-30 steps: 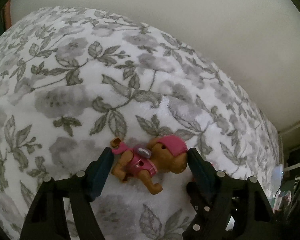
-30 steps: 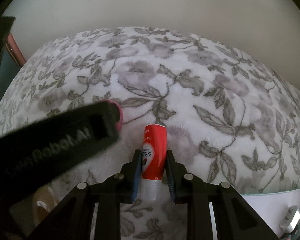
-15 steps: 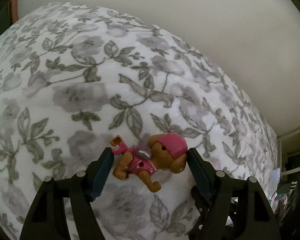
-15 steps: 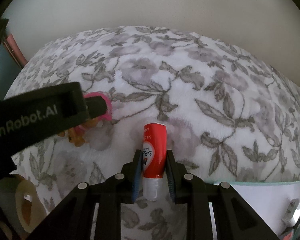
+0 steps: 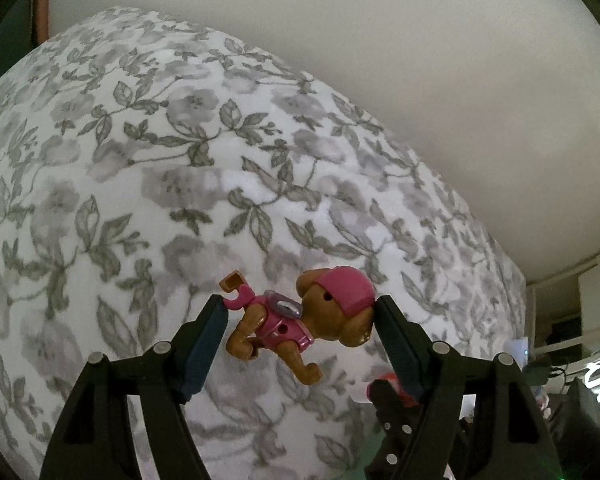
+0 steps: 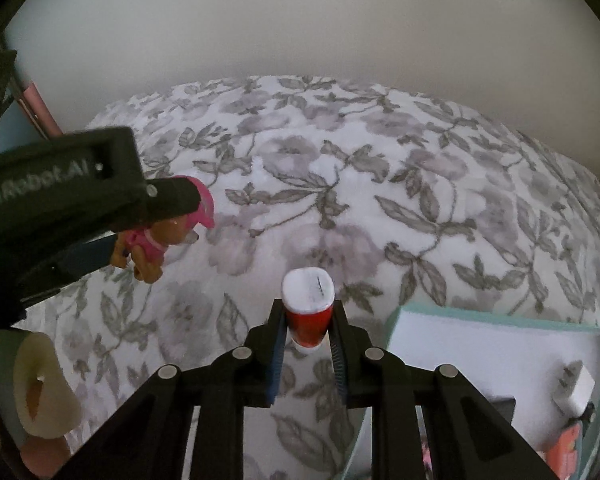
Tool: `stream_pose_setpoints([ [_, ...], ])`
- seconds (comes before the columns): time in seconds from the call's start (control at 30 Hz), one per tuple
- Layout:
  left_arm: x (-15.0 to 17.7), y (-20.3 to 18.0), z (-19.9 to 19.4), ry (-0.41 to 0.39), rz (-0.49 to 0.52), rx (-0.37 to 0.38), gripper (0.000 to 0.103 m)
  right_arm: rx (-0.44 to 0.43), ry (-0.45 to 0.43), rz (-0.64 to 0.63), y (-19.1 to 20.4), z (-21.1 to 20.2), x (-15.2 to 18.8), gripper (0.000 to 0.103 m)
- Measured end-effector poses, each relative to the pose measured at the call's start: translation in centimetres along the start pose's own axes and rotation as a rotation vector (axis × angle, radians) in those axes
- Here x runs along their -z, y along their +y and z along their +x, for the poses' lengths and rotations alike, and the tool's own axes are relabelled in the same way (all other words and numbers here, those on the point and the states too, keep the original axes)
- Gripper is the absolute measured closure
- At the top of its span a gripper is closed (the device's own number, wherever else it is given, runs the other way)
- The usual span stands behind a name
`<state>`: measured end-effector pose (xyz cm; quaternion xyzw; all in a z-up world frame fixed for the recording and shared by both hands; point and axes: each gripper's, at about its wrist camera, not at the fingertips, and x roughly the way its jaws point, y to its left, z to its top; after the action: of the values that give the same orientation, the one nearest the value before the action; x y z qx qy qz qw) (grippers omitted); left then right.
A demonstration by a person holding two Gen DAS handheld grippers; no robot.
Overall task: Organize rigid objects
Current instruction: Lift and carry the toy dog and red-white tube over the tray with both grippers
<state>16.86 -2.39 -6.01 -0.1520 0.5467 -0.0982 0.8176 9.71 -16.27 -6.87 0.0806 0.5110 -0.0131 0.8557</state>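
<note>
Left wrist view: left gripper (image 5: 300, 312) is clamping the toy puppy (image 5: 300, 316) above the floral blanket (image 5: 160, 160); right gripper (image 6: 308, 320) is gripping a red tube (image 6: 308, 312).

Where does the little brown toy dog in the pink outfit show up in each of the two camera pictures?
Left wrist view: the toy dog sits low at centre, clamped between the left gripper fingers.
Right wrist view: the same toy dog is at mid-left, held by the left gripper seen from the side.
Shared landmark: the floral blanket lies behind it in both.
</note>
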Motion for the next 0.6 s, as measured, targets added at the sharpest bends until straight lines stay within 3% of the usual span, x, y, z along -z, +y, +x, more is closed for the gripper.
stream_pose_setpoints([
  [0.6, 4.8, -1.0, -7.0, -0.065, 0.085, -0.012, 0.027, -0.035, -0.071, 0.094, -2.5, -8.0, 3.9, 0.081],
])
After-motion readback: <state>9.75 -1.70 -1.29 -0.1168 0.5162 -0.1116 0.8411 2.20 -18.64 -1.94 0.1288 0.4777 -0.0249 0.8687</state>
